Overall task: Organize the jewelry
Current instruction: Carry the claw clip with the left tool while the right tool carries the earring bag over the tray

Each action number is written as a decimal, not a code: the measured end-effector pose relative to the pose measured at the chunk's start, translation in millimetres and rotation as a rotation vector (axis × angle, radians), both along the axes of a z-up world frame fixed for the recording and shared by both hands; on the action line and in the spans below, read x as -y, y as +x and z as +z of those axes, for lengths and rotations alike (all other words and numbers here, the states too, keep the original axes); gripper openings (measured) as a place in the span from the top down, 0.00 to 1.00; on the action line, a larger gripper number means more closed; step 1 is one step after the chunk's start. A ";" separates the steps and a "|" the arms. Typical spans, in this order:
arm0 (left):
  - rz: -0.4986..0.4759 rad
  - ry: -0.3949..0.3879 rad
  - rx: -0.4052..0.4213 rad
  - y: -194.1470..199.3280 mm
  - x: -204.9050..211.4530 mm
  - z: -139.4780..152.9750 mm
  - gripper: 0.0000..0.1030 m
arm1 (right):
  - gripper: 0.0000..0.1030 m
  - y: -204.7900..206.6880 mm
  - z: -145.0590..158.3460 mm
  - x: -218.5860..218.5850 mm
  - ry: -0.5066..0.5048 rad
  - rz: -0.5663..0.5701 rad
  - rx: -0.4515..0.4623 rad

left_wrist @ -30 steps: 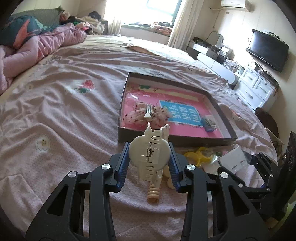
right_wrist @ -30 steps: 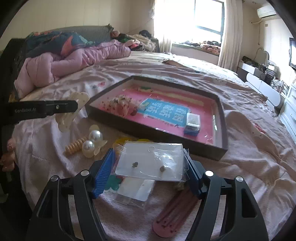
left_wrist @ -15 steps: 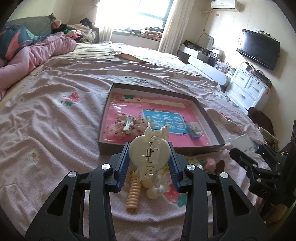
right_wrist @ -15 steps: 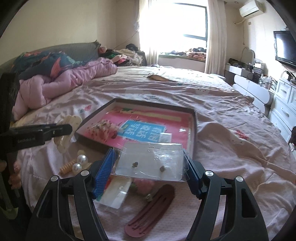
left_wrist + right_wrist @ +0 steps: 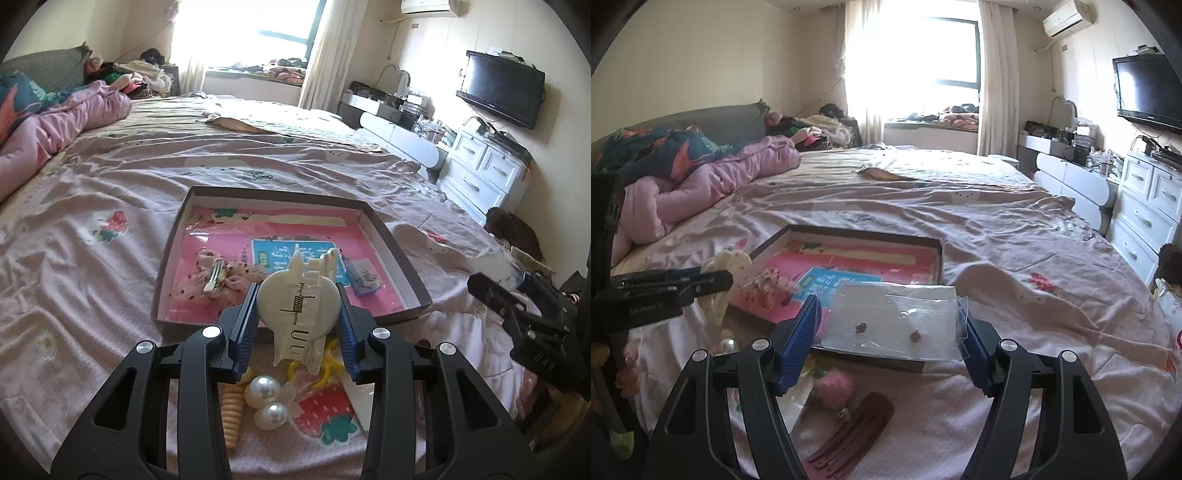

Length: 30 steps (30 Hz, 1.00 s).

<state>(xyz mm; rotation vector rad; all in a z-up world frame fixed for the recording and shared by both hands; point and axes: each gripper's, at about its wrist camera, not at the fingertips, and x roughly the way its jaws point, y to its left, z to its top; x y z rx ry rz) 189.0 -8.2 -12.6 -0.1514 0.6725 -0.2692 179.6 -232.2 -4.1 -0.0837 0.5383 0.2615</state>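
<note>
Both grippers have lifted higher above the bed [image 5: 110, 177]. Left gripper [image 5: 297, 325] pinches a white hair clip [image 5: 299, 306]; right gripper [image 5: 890, 332] pinches a clear earring bag [image 5: 892, 321].

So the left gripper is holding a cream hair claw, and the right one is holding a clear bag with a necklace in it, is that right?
Nearly. The left gripper does hold the cream hair claw, but the clear bag in the right gripper holds a pair of small stud earrings, not a necklace. The right wrist view shows the two studs side by side inside the bag.
</note>
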 end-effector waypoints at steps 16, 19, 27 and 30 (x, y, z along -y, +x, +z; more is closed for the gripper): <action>-0.021 0.013 0.015 28.2 14.9 11.5 0.70 | 0.34 26.0 23.4 8.2 0.010 -0.021 0.040; -0.017 0.018 0.009 37.0 15.3 10.1 0.70 | 0.34 38.4 26.5 5.9 0.014 -0.011 0.030; -0.002 0.030 -0.039 64.2 12.3 -6.2 0.70 | 0.34 81.2 17.7 3.4 0.029 0.002 -0.037; -0.007 0.039 -0.056 70.6 13.7 -13.7 0.70 | 0.34 96.6 12.2 0.2 0.025 0.004 -0.057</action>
